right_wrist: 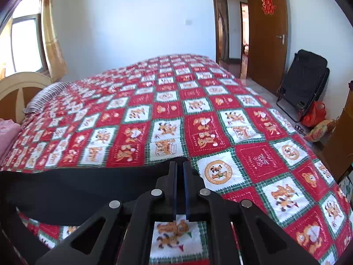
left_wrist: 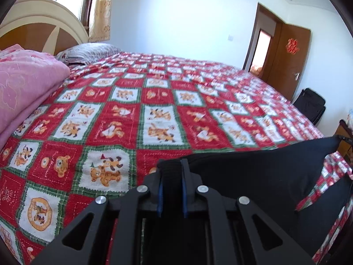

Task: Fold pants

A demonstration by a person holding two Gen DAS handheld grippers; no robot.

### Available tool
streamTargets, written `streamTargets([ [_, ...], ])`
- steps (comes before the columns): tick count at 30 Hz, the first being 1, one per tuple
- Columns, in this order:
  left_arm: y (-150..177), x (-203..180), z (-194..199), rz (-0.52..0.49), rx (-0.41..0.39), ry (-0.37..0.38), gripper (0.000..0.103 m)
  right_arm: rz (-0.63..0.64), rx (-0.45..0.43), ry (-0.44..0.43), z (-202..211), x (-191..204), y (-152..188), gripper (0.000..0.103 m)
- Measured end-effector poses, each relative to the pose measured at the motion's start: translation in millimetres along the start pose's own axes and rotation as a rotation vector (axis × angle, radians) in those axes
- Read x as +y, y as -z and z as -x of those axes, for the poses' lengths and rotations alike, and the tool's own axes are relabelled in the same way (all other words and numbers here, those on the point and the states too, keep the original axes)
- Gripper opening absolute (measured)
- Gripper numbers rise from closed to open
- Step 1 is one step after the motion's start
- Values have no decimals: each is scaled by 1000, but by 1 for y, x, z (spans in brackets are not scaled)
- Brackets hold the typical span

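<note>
Left wrist view first: the left gripper has its two fingers pinched tight on a thick ribbed band of the black pants, the cloth bunched up between the blue pads. From that pinch the dark fabric stretches away to the right, lifted off the bed and pulled fairly taut, with a gap under its far end where the quilt shows through. Right wrist view: the right gripper has its fingers drawn together on the other end of the pants, gripping a thin edge of cloth right at the tips. The fabric runs off to the left as a long dark strip held above the quilt, which is red, white and green with bear pictures. Further out, a pink blanket lies folded at the left side of the bed, a striped pillow sits by the headboard, and a brown door stands open beyond the foot.
</note>
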State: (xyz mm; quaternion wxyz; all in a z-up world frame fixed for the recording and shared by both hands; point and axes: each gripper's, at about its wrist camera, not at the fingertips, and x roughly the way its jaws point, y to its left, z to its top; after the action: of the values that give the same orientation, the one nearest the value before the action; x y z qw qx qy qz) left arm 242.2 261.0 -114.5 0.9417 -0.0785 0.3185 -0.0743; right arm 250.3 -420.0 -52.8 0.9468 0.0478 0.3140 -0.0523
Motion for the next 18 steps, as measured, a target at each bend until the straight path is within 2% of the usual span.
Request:
streamTargets([
  [7,4,-3,33,11,-80,59,13,-6,-110,-63,66,-4,29,5],
  [12,16,-3,58,15,-121,103,13,-61,-147,-59,99,-26,57,1],
  [15,28,-2,69,18,-136,125,13,-97,-140,-55,110,-40,73,0],
  [18,36,-4,70,6,-129,128,13,-65,-80,-76,109,-40,87,0],
])
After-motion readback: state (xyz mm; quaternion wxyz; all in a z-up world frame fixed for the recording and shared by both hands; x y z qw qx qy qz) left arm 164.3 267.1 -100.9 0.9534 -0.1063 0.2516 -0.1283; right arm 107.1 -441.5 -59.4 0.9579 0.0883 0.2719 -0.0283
